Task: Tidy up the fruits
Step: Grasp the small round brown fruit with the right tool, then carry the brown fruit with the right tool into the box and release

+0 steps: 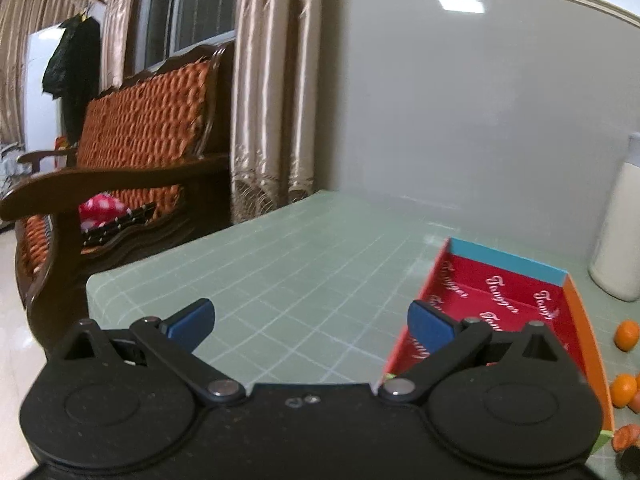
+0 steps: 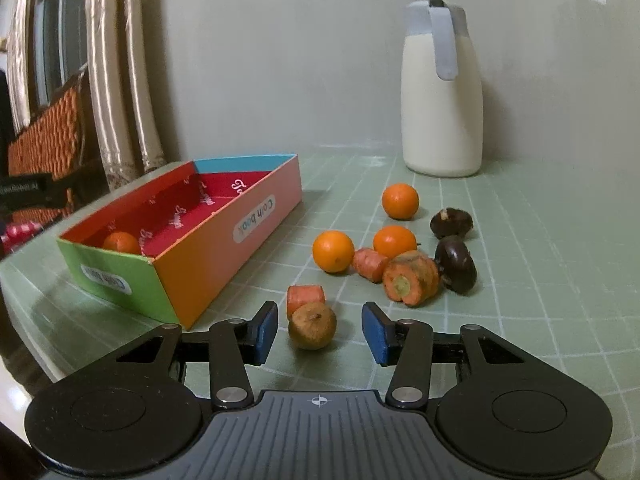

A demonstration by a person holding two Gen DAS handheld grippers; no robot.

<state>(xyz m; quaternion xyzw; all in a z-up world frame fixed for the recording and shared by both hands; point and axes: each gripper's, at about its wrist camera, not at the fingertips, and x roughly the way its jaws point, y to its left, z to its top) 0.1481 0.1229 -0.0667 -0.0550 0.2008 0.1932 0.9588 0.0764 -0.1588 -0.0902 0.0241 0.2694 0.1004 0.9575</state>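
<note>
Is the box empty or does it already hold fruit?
Not empty: one orange lies inside the box at its near green end; the rest of its red floor is bare.

In the right wrist view the mat [image 2: 540,280] is free at lower right. The box [image 2: 224,240] blocks the left, the fruit heap [image 2: 400,256] the centre, and the jug [image 2: 442,104] the upper right.

Box [image 2: 224,248] left of loose fruit [image 2: 333,251]; jug [image 2: 442,120] behind; one fruit [image 2: 121,243] in box.
</note>
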